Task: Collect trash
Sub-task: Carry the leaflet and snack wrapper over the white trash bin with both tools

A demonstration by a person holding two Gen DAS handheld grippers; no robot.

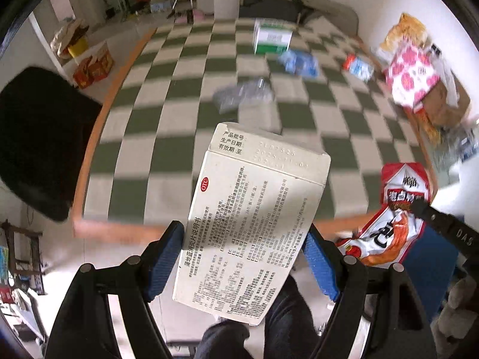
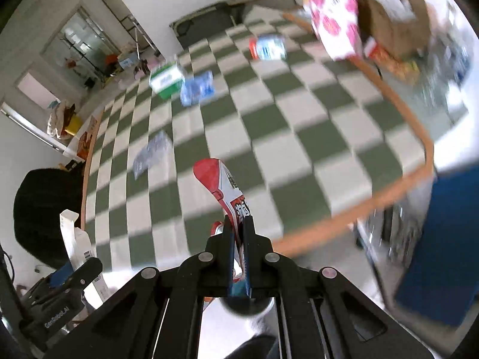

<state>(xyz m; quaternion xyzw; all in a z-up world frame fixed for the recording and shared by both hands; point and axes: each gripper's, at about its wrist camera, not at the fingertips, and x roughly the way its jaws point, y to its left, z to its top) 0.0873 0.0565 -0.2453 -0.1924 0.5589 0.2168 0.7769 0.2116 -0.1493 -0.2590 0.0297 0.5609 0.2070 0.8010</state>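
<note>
My left gripper (image 1: 244, 236) is shut on a white medicine box (image 1: 254, 221) printed with small text, held above the near edge of the checkered table. The box also shows in the right wrist view (image 2: 74, 242). My right gripper (image 2: 238, 224) is shut on a red and white snack wrapper (image 2: 223, 188), which also shows at the right of the left wrist view (image 1: 395, 218). On the table lie a green and white box (image 1: 272, 37), a blue wrapper (image 1: 299, 62), a clear plastic bag (image 1: 242, 94) and a red-capped packet (image 1: 357, 65).
The green-and-white checkered table (image 1: 179, 155) has an orange rim (image 1: 89, 155). A pink-spotted box (image 1: 410, 74) and a brown carton (image 1: 446, 101) stand at its right side. A black chair back (image 1: 39, 140) is at the left. A blue bin (image 2: 437, 245) stands at the lower right.
</note>
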